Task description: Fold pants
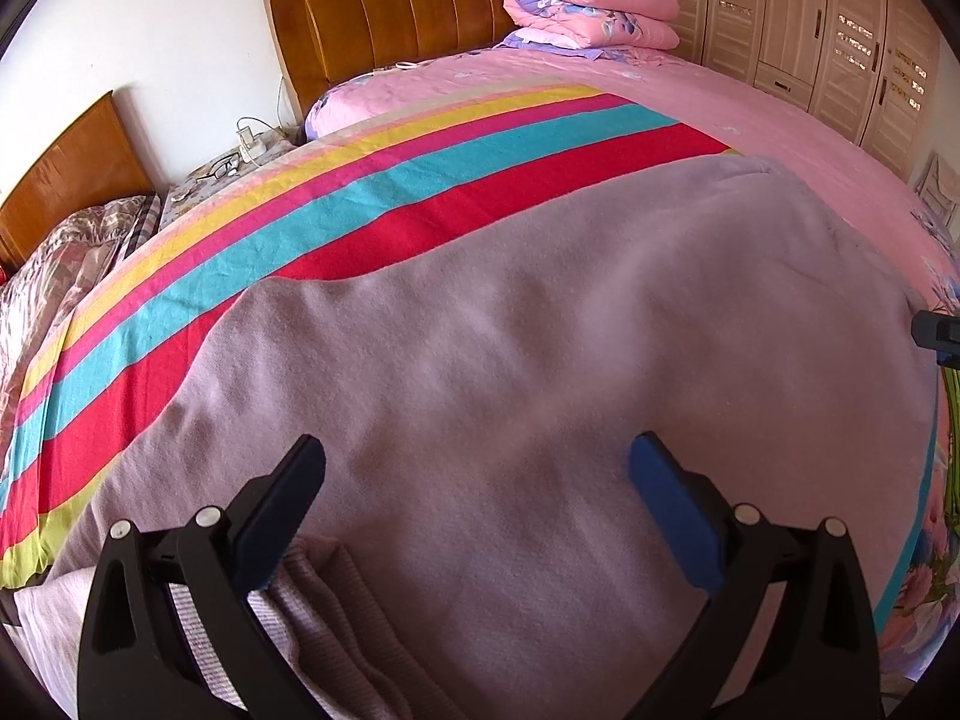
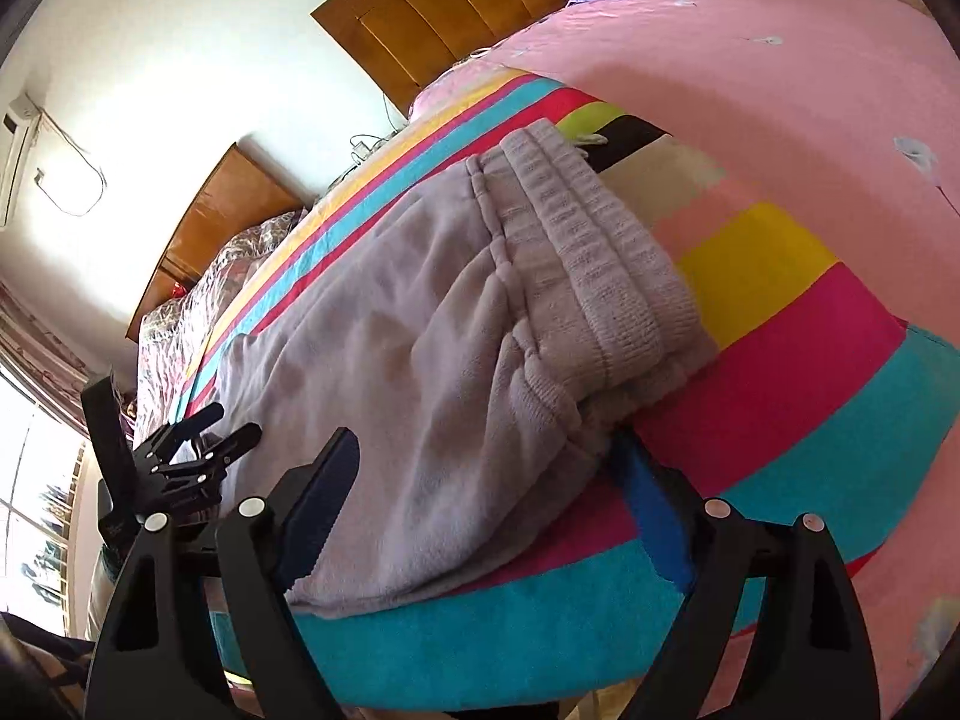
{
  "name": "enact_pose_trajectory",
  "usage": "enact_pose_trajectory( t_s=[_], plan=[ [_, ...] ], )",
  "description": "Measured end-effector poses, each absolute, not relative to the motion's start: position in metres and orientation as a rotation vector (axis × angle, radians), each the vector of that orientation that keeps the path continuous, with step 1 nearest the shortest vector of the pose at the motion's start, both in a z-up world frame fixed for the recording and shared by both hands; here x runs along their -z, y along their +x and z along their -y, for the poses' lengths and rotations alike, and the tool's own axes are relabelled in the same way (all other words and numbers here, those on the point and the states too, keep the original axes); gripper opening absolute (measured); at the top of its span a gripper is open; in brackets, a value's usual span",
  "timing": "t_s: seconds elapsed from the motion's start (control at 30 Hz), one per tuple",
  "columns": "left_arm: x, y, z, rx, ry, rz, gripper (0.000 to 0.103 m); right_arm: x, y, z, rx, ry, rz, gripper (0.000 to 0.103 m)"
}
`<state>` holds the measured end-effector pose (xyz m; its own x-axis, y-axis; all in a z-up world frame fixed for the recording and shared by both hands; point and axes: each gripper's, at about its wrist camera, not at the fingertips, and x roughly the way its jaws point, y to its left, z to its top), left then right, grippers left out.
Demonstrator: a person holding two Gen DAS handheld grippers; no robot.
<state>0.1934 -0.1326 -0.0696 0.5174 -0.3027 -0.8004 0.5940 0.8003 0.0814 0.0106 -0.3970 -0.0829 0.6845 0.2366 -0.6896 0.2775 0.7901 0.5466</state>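
1. Lilac fleece pants (image 1: 540, 360) lie flat on a striped blanket (image 1: 336, 204) over a bed with a pink sheet (image 1: 750, 114).
2. From the left wrist view, the left gripper (image 1: 477, 462) stands with its jaws wide apart above the cloth, nothing clamped between them; whether the tips touch the fabric is hard to tell.
3. A ribbed band of the pants shows at the near left, partly hidden behind the left finger.
4. From the right wrist view, the right gripper (image 2: 486, 462) is spread wide too, and a near corner of the pants (image 2: 420, 360) lies between its fingers; the pads do not press on it.
5. The ribbed waistband (image 2: 600, 252) lies at the right end of the pants, its near edge hidden behind the blue pad.
6. At the left of that view the other gripper (image 2: 198, 450) is seen small and dark, its tips partly lost against the cloth.
7. A rolled quilt (image 1: 588, 0) sits at the far end by the headboard (image 1: 390, 6).
8. The wardrobe (image 1: 810, 18) is cut off at the far right.
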Motion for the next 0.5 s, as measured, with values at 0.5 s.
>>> enact_pose_trajectory(
  t_s=[0.5],
  plan=[
    [0.069,0.191,0.135,0.552,0.367,-0.872,0.102,0.085,0.022,0.389,-0.031,0.707,-0.861,0.059]
  ],
)
